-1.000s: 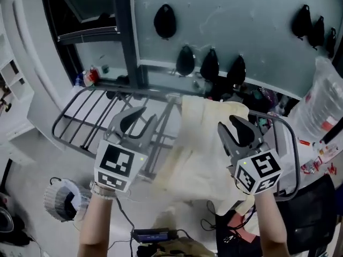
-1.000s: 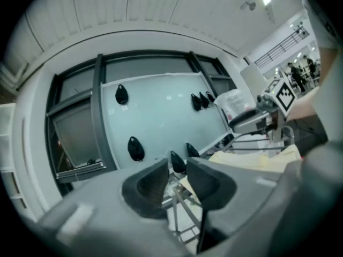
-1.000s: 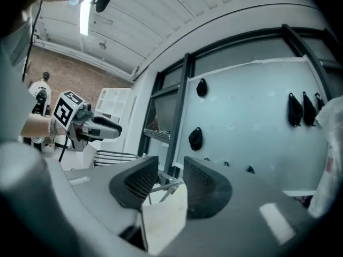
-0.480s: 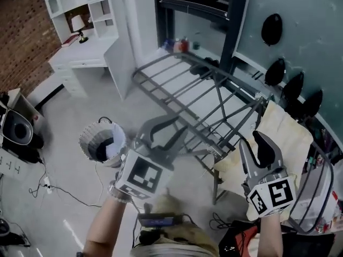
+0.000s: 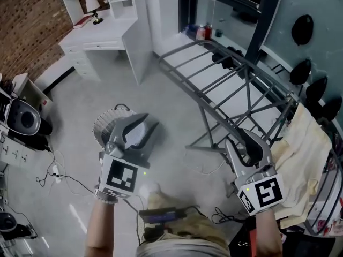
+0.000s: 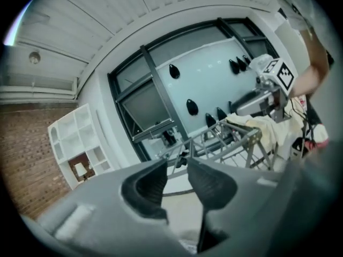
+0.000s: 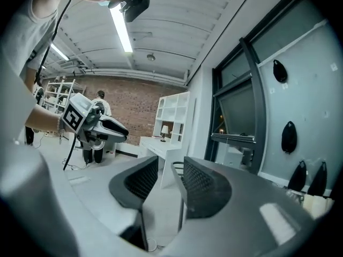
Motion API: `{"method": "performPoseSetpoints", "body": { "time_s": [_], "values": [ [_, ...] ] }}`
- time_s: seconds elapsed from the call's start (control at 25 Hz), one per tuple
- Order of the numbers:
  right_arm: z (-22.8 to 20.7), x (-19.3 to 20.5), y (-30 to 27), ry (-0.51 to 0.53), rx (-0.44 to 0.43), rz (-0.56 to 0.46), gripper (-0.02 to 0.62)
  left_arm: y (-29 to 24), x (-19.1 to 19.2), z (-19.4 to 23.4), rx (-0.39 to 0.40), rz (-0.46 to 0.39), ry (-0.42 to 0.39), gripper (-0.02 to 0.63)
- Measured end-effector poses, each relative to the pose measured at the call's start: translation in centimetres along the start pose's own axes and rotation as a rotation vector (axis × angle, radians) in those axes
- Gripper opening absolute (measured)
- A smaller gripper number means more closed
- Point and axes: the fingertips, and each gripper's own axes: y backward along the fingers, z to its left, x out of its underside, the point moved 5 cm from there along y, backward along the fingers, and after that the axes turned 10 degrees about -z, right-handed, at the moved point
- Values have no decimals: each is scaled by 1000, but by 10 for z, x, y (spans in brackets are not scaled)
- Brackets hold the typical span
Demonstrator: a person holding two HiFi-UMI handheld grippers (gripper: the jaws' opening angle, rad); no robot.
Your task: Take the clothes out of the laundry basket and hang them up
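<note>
Turning from the drying rack (image 5: pixel 225 68) and hung cream garment (image 5: pixel 305 143) at right, the left tool (image 5: pixel 140 126) and right tool (image 5: pixel 247 143), spread and empty, head for the laundry basket (image 5: pixel 102 126).

The rack (image 5: pixel 230 84) is matt grey metal tubing. The cloth (image 5: pixel 308 154) is cream fabric, soft and creased. The basket (image 5: pixel 103 125) looks like white slatted plastic. The floor (image 5: pixel 166 122) is pale and smooth, the wall (image 5: pixel 27 20) rough red brick.
</note>
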Motion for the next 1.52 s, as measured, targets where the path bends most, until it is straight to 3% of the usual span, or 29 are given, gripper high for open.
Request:
{"method": "performPoseSetpoints", "body": {
  "time_s": [0.16, 0.52, 0.76, 1.08, 1.32, 1.52],
  "values": [
    [40, 17, -56, -7, -10, 33, 133, 10, 59, 39, 58, 75, -66, 118],
    [106, 103, -149, -102, 9, 184, 133, 14, 199, 86, 158, 187, -30, 120],
    [123, 168, -193, -142, -40, 261, 133, 9, 287, 76, 210, 264, 64, 126],
    [135, 273, -243, -168, -170, 348, 133, -12, 405, 54, 214, 383, 165, 132],
    [142, 345, -270, -189, -259, 393, 133, -31, 494, 36, 166, 460, 246, 132],
    [150, 399, -279, -210, -312, 428, 133, -36, 560, 11, 120, 494, 224, 133]
  ]
}}
